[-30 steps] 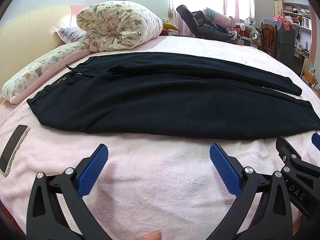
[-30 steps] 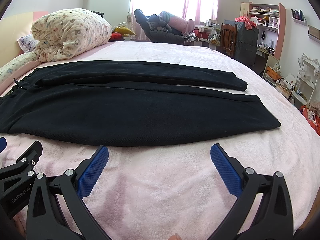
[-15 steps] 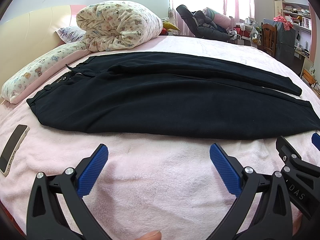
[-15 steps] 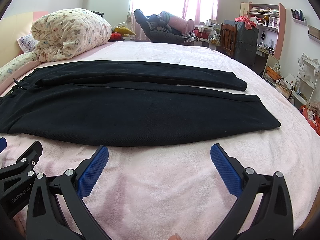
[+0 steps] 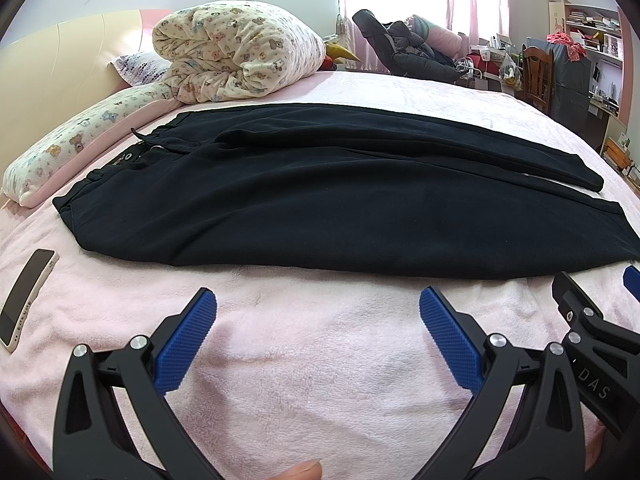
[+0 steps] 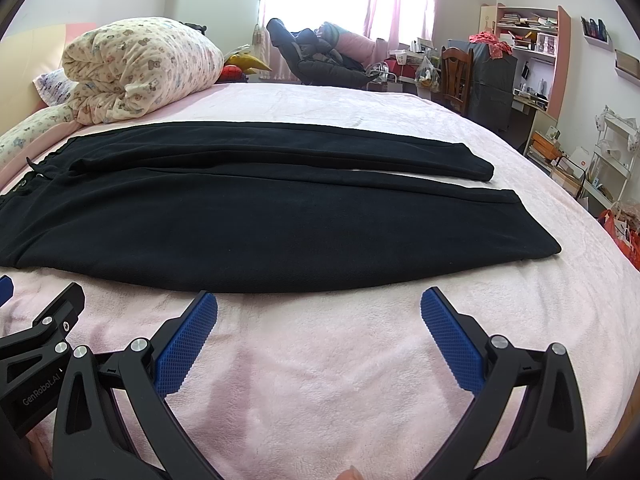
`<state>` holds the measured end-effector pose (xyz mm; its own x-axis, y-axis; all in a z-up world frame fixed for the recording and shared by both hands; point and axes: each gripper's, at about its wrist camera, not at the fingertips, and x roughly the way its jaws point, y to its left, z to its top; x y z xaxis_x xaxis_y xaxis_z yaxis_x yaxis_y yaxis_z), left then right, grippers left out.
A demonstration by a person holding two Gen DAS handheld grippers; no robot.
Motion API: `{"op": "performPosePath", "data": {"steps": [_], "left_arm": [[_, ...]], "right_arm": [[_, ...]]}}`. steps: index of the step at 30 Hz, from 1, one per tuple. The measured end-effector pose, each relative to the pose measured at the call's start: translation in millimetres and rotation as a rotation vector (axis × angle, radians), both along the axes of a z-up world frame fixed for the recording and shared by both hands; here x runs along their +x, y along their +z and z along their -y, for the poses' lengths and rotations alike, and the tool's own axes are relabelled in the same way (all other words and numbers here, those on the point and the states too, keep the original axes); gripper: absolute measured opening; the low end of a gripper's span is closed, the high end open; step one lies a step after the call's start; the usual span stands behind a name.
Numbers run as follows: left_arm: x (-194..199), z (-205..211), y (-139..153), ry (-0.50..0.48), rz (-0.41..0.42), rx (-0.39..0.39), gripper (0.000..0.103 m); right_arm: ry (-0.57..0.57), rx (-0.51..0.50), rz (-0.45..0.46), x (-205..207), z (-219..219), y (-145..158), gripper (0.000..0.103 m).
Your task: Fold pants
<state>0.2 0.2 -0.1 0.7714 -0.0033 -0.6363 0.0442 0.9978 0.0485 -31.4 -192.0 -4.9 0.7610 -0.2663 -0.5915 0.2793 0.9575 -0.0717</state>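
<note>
Lying flat across the pink bed [image 5: 320, 380], the black pants [image 5: 320, 208] stretch with the waistband to the left and both legs side by side running right, the cuffs apart. The left hand-held gripper [image 5: 318, 320] hovers over the blanket just short of the near edge of the pants, jaws spread wide and grasping nothing. The right hand-held gripper [image 6: 319, 320] sits beside it, likewise spread and unloaded. A phone [image 5: 26, 300] rests on the bed at the left; a rolled quilt [image 5: 236, 52] is beyond the waistband.
</note>
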Motion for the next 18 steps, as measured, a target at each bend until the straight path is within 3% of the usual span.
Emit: {"op": "performPosePath", "data": {"steps": [18], "left_arm": [[0.0,0.0,0.0,0.000,-0.001,0.000,0.101]], "right_arm": [[-0.001,0.000,0.000,0.3,0.4,-1.7,0.102]]}}
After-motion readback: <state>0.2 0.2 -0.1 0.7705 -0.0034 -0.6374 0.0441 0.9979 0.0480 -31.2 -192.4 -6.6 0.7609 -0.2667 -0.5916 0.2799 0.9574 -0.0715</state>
